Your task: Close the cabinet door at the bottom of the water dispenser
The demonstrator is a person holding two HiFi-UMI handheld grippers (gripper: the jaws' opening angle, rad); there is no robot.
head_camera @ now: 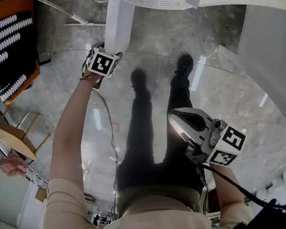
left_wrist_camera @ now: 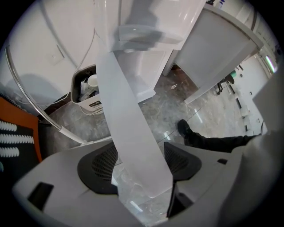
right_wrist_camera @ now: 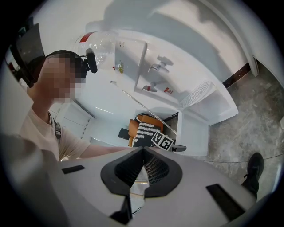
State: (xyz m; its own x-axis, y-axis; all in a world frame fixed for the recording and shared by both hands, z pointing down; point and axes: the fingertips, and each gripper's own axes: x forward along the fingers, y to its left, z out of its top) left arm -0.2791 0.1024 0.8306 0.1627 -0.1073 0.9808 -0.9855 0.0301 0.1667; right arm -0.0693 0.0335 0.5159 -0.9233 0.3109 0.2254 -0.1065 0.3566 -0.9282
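Down at the bottom of the water dispenser (left_wrist_camera: 146,22), the cabinet door (left_wrist_camera: 126,124) hung wide open between the loose, spread fingers (left_wrist_camera: 102,164) of the left gripper (left_wrist_camera: 141,164), while the right gripper's (right_wrist_camera: 141,170) fingers (right_wrist_camera: 160,168) were clenched on nothing, so a push might slip off and leave the door open.

Left gripper (left_wrist_camera: 140,170): fingers (left_wrist_camera: 101,166) spread, edge of white cabinet door (left_wrist_camera: 128,133) seen between them. White bin (left_wrist_camera: 91,105), marble floor (left_wrist_camera: 164,106) and black shoe (left_wrist_camera: 182,128) recorded behind.
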